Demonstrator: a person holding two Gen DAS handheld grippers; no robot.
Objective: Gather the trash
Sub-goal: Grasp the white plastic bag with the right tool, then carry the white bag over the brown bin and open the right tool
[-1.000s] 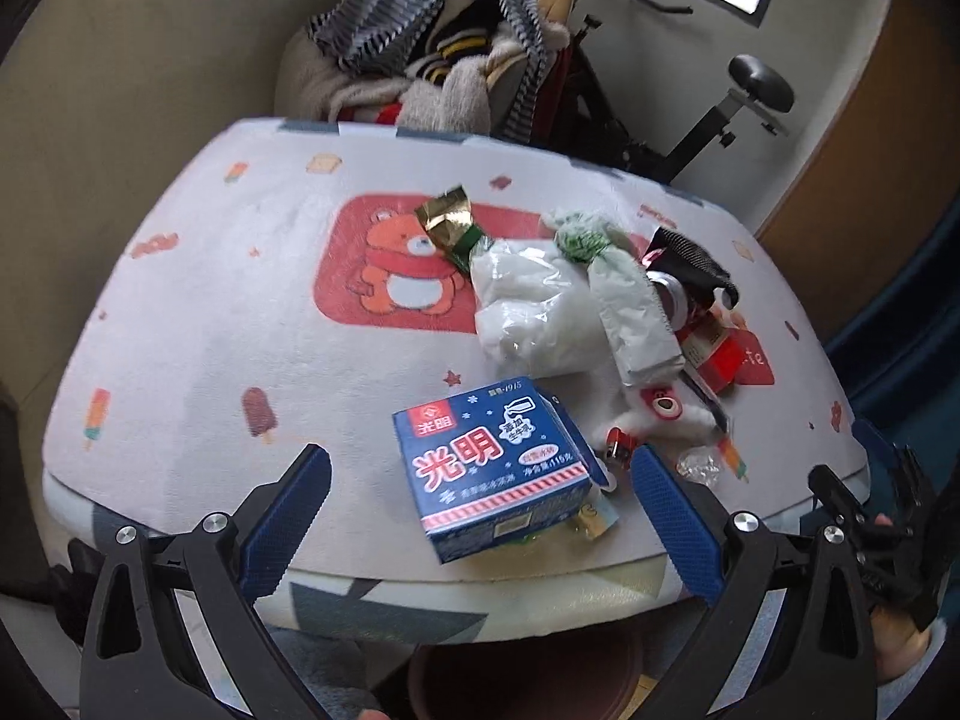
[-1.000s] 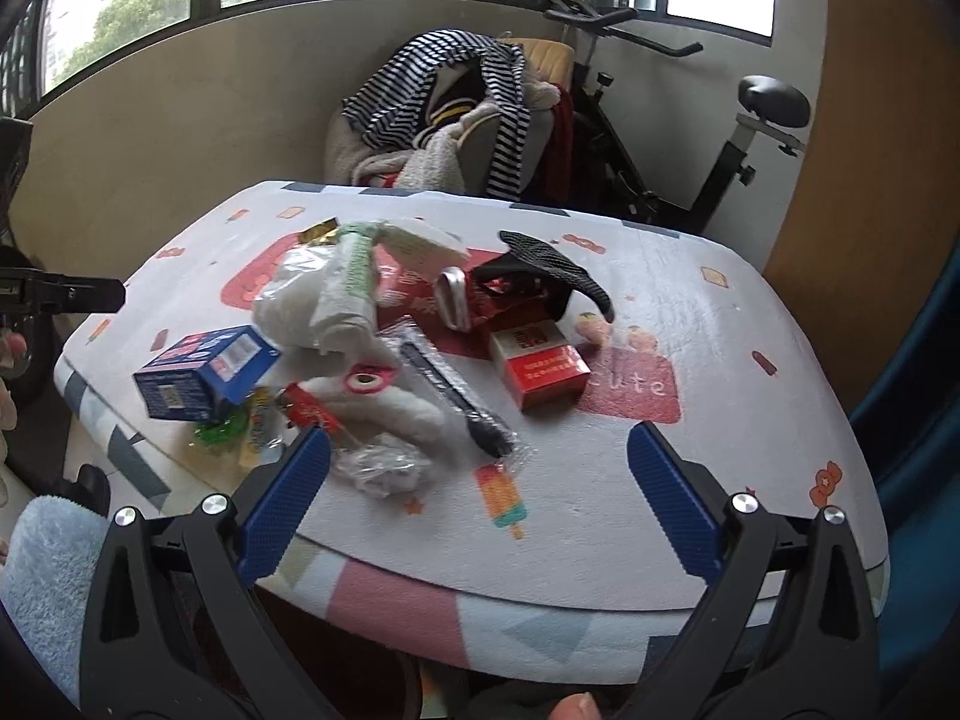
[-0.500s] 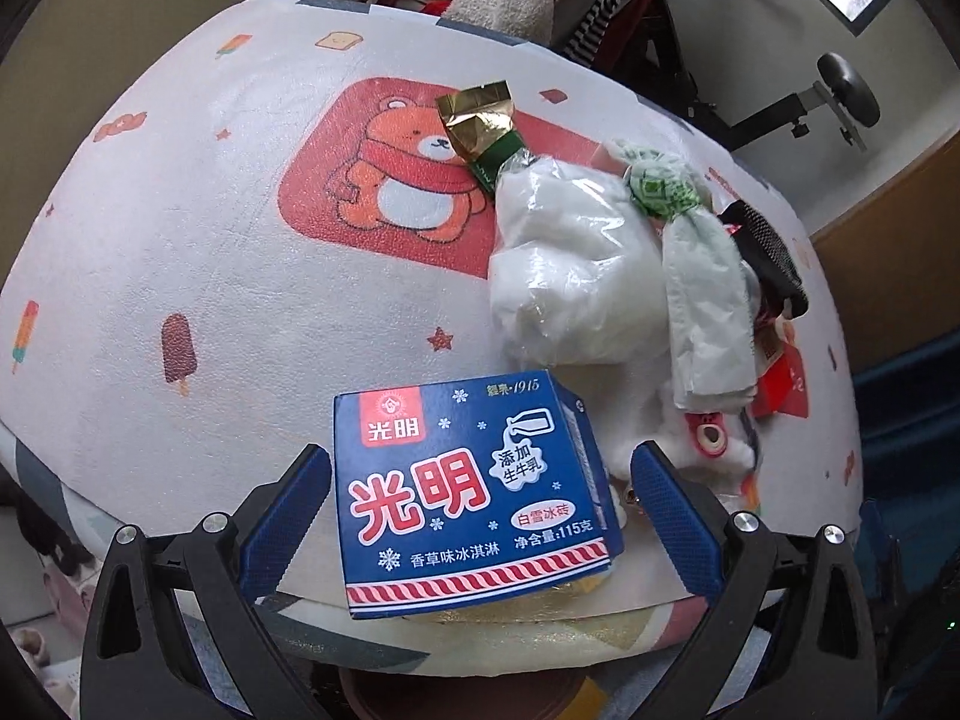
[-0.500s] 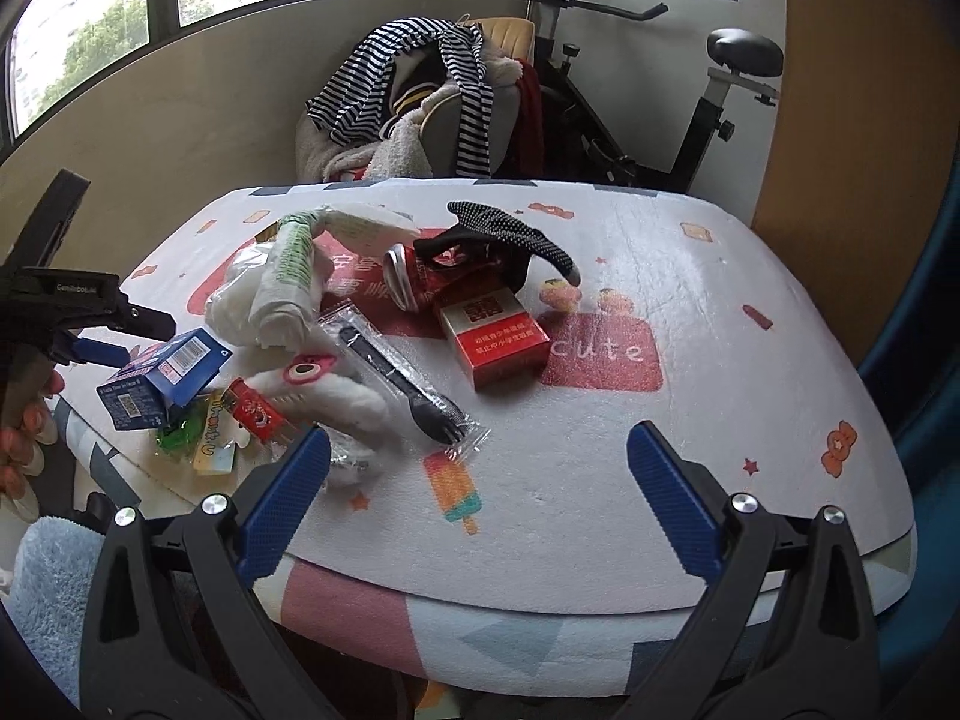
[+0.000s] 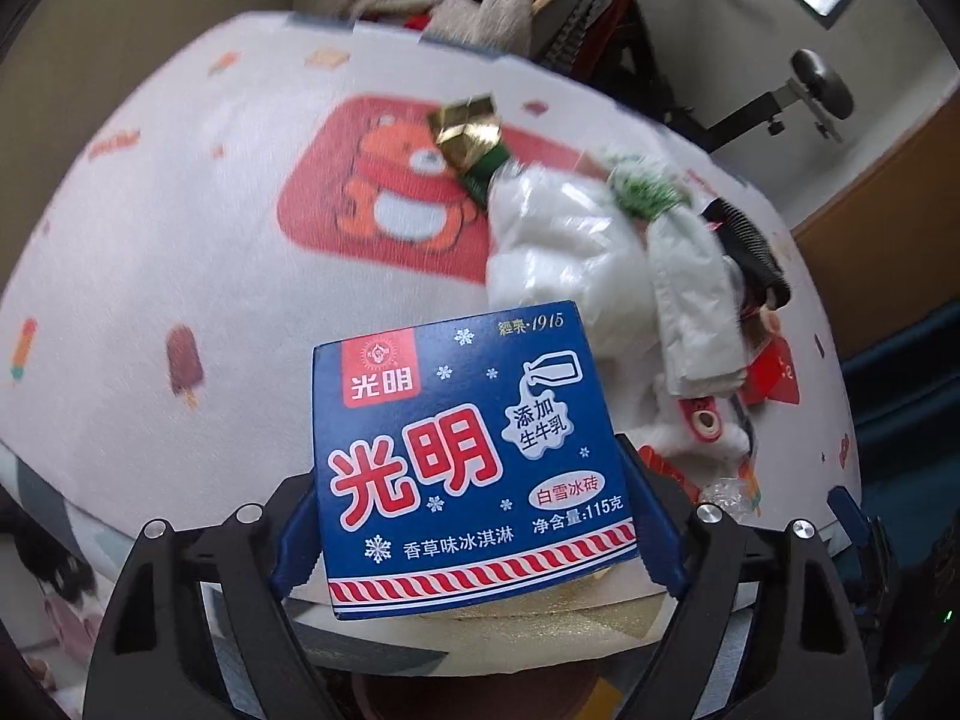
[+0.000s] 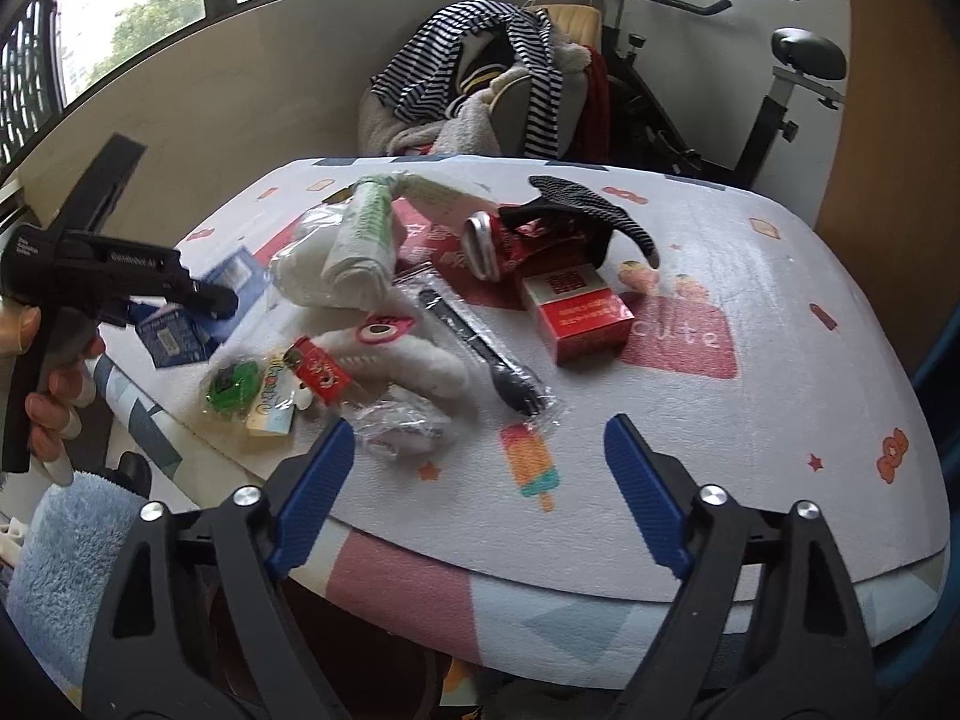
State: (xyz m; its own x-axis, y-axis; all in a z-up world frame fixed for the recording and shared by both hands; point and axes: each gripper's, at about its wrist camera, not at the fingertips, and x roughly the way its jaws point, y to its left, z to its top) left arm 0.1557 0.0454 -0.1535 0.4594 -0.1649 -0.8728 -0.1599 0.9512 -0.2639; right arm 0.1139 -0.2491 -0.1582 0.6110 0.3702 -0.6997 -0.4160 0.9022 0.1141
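**Left jaws closing on carton**

The left gripper (image 5: 474, 516) pinched the blue carton (image 5: 468, 456) at the table's (image 5: 180, 276) near edge, jaws closing. The right gripper (image 6: 474, 480) hung spread, closing on nothing, near the wrappers (image 6: 396, 426).

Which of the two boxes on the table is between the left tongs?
The blue ice cream box, sitting between the closing left tongs at the table's near edge. The red cigarette box lies farther in, beside the crushed can.

exercise bike (image 6: 750, 90), striped clothes (image 6: 474, 54), perhaps chair
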